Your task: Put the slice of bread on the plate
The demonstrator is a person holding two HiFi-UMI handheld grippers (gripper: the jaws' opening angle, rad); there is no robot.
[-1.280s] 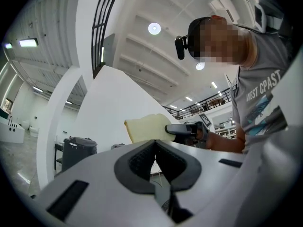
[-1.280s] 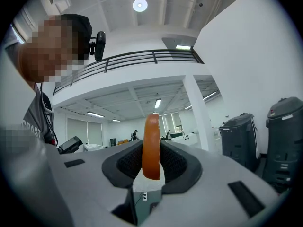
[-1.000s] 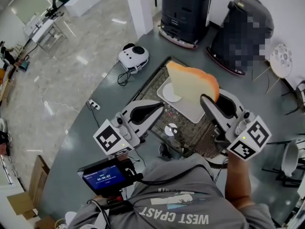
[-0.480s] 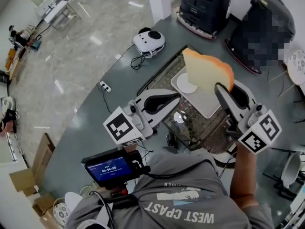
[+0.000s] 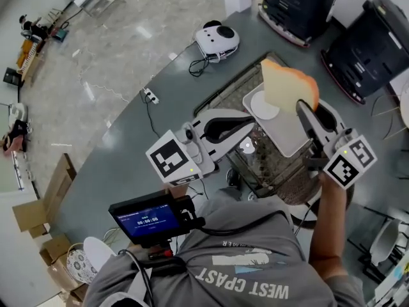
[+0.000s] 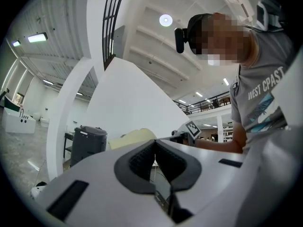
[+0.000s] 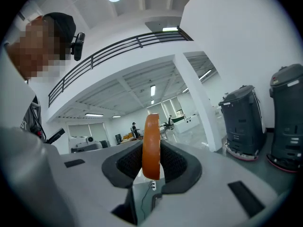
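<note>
Head view: the person's right forearm (image 5: 324, 235) is reaching up from 6 o'clock; the right gripper (image 5: 299, 107) is pointing toward 11 o'clock, marker cube at its near end; it is pinching the slice of bread (image 5: 286, 87) by its lower corner, and the slice is standing upright at about 1 o'clock of the frame's middle; the slice is showing over the far part of the white plate (image 5: 289, 136), though whether it is touching the plate cannot be told; the plate is lying on a dark tray (image 5: 271, 174) on the grey bench (image 5: 128, 152); the left gripper (image 5: 250, 121) is pointing toward 2 o'clock, its tip sitting just at 9 o'clock of the plate.

Left gripper view: the left gripper (image 6: 155, 148) is lying about level; its dark pads are pressing together at the tips, with nothing between them.

Right gripper view: the right gripper (image 7: 151, 161) is lying level; its pads are clamping both faces of the slice of bread (image 7: 151, 136), which is showing edge-on, orange crust running from 12 to 6 o'clock.
</note>
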